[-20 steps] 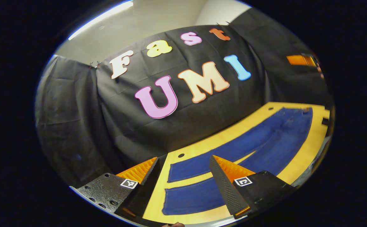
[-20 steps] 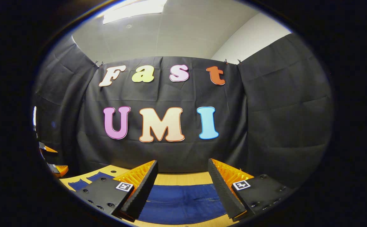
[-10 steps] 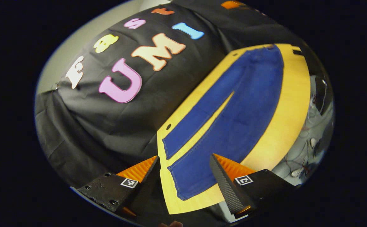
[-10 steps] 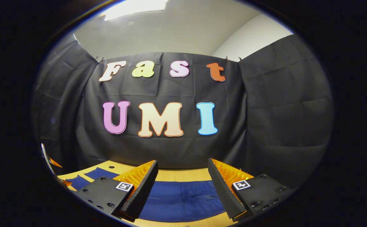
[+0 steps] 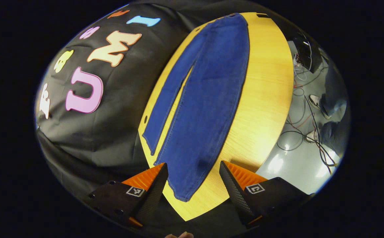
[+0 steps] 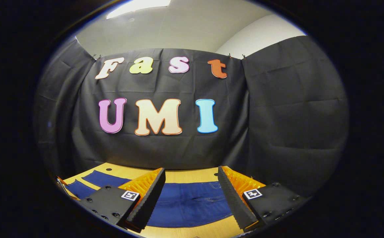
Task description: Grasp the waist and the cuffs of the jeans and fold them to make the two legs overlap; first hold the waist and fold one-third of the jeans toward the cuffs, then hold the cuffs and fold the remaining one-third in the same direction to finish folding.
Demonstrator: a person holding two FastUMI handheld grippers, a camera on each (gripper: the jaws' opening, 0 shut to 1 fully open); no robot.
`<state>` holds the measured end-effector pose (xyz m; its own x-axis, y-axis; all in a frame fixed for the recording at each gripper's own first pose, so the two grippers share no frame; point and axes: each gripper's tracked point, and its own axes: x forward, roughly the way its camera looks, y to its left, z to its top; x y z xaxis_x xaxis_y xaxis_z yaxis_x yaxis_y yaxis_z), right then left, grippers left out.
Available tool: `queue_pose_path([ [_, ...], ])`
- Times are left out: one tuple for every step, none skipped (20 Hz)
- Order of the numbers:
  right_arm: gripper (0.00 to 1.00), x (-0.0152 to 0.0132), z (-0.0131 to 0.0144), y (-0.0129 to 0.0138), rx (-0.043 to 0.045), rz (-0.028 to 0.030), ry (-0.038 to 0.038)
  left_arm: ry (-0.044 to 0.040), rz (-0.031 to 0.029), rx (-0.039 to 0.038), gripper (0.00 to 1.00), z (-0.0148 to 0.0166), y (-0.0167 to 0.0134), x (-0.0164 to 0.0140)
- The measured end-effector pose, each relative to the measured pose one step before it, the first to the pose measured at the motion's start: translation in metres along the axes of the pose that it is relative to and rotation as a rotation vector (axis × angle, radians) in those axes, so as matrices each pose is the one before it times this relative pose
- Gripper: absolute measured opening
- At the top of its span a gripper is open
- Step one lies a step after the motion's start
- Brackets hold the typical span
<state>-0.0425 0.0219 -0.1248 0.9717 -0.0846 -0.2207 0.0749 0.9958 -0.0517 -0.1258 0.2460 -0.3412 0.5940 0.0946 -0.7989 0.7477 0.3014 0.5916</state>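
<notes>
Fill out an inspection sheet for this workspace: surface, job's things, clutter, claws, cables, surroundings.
Surface: wooden table, small holes near its far edge.
Job's things: jeans flat, unfolded, legs apart, one cuff at the table end.
Clutter: nothing seen on the table.
Claws: left claw open, above the cuff end; right claw open, above the waist.
Cables: loose cables on the floor.
Surroundings: black cloth wall; a person's shoes by the cables.

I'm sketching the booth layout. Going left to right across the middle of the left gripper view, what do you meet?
Black cloth wall → jeans spread flat → bare wooden table → grey floor with loose cables → a person's shoes.
</notes>
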Motion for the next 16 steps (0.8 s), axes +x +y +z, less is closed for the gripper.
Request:
queue_pose_path([
  [0.99,-0.00157,-0.00086,-0.00209,-0.00166,-0.00717,0.00314,0.00276,-0.0158,0.01289,0.95,-0.00037,-0.00322,0.00342],
  [0.98,-0.00192,-0.00226,-0.00214,-0.00518,-0.0096,0.00167,-0.00066,-0.01157,0.01124,0.95,0.00032,-0.00176,0.00394],
  [0.98,-0.00181,-0.00073,-0.00309,-0.00643,-0.0098,0.0014,0.00198,-0.01553,0.00611,0.95,-0.00074,-0.00212,0.00318],
  [0.98,-0.00053,-0.00136,-0.0029,-0.00383,-0.00953,0.00203,-0.00032,-0.00311,0.00707,0.95,0.00041,0.0004,0.00363],
  [0.98,-0.00138,-0.00058,-0.00247,-0.00133,-0.00965,0.00302,-0.00428,-0.00619,0.0083,0.95,0.00142,-0.00082,0.00333],
  [0.98,-0.00092,-0.00177,-0.0028,0.00152,-0.0094,0.00331,0.00235,-0.00477,0.00212,0.94,-0.00026,-0.0004,0.0039],
  [0.99,-0.00156,-0.00025,-0.00206,0.00272,-0.0076,0.00235,-0.00421,-0.00134,0.00448,0.91,0.00056,0.00175,0.00475],
  [0.98,-0.00111,-0.00087,-0.00175,0.00051,-0.00781,0.00089,-0.00568,0.0,0.00687,0.89,0.00235,0.00259,0.00367],
  [0.98,-0.00062,0.0,-0.00244,-0.00141,-0.00818,-0.0004,0.00026,-0.00226,0.00973,0.88,0.00174,0.00316,0.00309],
  [0.98,-0.001,0.00034,-0.00168,-0.00399,-0.00807,-0.00234,-0.00498,-0.00434,0.01064,0.87,0.00264,0.00204,0.00291],
  [0.98,-0.00037,0.00062,-0.0015,-0.00559,-0.00688,-0.00292,-0.00364,-0.0055,0.01245,0.88,0.00088,0.00011,0.00354],
  [0.98,-0.00084,-0.00007,-0.00072,-0.00328,-0.00482,-0.00098,-0.00475,0.0002,0.01248,0.87,0.00183,0.00223,0.00451],
  [0.98,-0.00066,0.00013,-0.00043,-0.00046,-0.00322,0.00044,-0.00113,0.00221,0.01061,0.86,-0.00004,0.0042,0.00358],
  [0.98,-0.00039,-0.00141,-0.00062,0.0003,-0.00441,0.00156,-0.00361,-0.00115,0.00409,0.84,0.00194,0.00325,0.00329],
  [0.98,0.00011,0.00046,-0.00026,0.00015,-0.00314,0.0011,0.00284,-0.01248,-0.00161,0.84,-0.00039,0.00091,0.00323],
  [0.98,-0.0002,-0.00067,-0.00044,-0.00034,-0.00302,-0.00085,-0.0007,-0.01832,-0.00622,0.83,0.00022,-0.00008,0.00256],
])
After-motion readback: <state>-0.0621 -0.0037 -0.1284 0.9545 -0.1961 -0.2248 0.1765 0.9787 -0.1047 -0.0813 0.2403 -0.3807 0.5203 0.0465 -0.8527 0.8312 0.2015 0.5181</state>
